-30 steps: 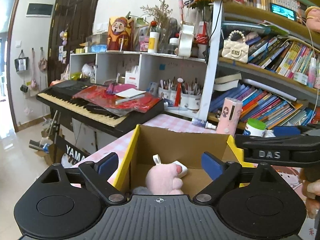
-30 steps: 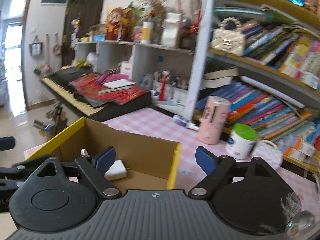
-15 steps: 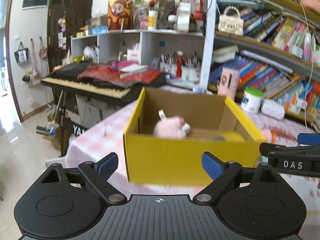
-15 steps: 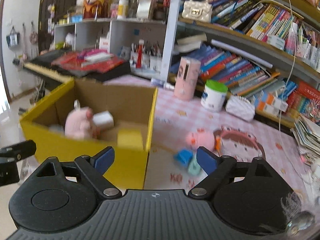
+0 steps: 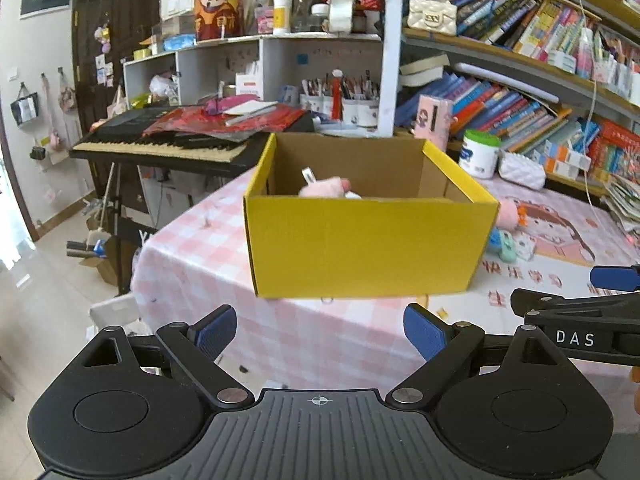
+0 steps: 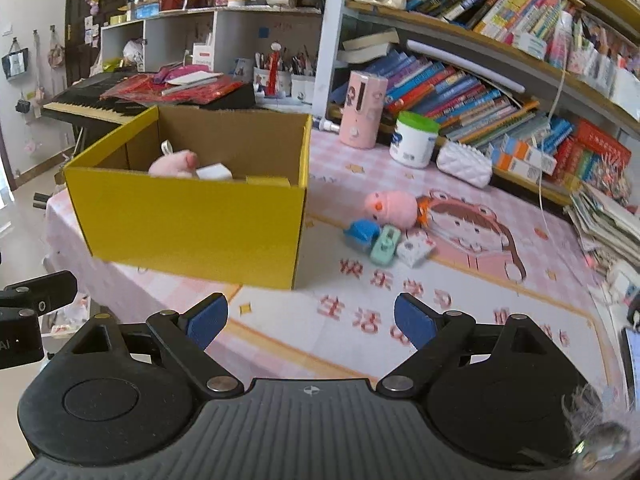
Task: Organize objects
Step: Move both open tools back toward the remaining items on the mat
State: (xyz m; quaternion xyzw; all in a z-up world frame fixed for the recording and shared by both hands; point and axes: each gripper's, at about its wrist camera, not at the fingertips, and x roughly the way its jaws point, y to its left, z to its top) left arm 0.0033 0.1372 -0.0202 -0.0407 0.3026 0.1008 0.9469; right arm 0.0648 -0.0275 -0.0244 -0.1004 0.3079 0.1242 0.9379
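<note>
Right wrist view is showing the right gripper [image 6: 310, 322] with jaws standing apart, gripping nothing. Ahead and left, the yellow box [image 6: 192, 220] is sitting with its long axis running left-right. Left gripper [image 5: 320, 334] is likewise gaping empty, facing the box's long wall.

Left gripper [image 5: 320, 334]: a black body, ribbed down the middle, with a small white crosshair mark on its front edge. A round disc sits on each side, and silver screws pin the black linkage arms. Both fingers end in blue pads [image 5: 424, 334]. Right gripper [image 6: 310, 322]: the same build, black ribbed body, crosshair, silver screws, blue pads [image 6: 414, 324]. Seen from the left camera, its side carries white letters, DAS
</note>
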